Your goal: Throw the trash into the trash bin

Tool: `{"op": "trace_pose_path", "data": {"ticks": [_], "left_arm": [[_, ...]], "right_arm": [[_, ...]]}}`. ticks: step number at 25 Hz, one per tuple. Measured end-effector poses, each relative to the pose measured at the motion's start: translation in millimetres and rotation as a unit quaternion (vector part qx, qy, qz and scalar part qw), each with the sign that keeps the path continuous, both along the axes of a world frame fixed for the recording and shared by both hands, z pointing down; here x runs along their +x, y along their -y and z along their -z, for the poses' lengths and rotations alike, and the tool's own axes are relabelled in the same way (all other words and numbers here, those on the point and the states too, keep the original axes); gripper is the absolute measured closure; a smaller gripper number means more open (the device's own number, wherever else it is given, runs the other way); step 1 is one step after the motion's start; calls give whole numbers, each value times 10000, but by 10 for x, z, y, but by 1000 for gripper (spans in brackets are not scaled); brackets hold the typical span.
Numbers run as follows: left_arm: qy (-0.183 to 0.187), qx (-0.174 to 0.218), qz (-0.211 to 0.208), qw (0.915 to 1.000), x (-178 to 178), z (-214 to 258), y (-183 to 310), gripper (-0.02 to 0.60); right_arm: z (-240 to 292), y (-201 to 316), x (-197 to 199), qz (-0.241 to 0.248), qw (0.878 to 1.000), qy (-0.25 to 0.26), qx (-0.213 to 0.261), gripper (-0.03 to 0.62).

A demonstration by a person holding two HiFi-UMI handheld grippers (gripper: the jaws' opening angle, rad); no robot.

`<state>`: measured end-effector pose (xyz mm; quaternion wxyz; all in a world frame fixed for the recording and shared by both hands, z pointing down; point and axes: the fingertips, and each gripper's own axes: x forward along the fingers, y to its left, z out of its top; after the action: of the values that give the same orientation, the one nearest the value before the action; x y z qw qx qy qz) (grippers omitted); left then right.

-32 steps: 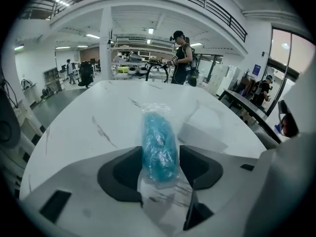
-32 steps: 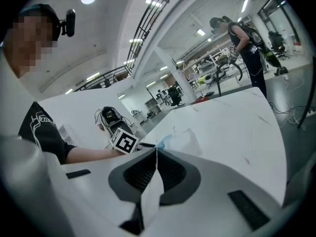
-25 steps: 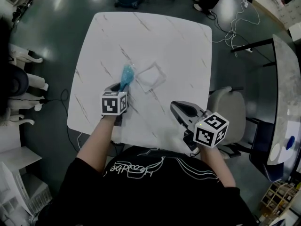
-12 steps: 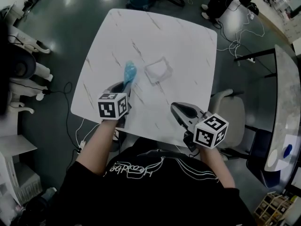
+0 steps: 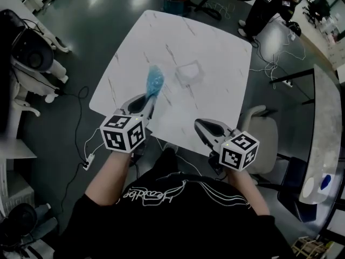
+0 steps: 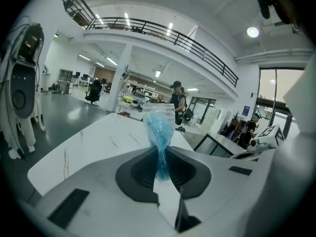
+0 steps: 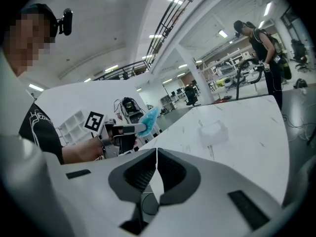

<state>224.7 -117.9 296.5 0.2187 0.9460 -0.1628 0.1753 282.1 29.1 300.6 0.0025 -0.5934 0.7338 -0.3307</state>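
- My left tool [image 5: 146,100] is clamped on the thin neck of the blue plastic bag [image 5: 154,81]. Its jaws have just been closing, and the bag is between them (the pads press on it).
- The puffed end of the bag sticks out past the tips. In the head view it is over the near left part of the white marble desk [image 5: 215,47], off the surface.
- My right tool [image 5: 200,125] has its jaws together with nothing between them. It hangs at the near edge of the desk, apart from the bag.
- A clear plastic piece [image 5: 188,72] lies on the desk, just beyond the bag.
- A pale chair [image 5: 267,128] stands at the right side of the desk.
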Motion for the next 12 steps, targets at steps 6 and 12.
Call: {"op": "trace_pose_path", "data": {"ticks": [6, 12], "left_arm": [[-599, 152, 69, 9981, -482, 478, -499, 549], [-947, 185, 323, 9948, -980, 721, -905, 549]], "right_arm": [[204, -313, -376, 230, 9992, -275, 165, 562], [399, -545, -671, 534, 9966, -522, 358, 562]]}}
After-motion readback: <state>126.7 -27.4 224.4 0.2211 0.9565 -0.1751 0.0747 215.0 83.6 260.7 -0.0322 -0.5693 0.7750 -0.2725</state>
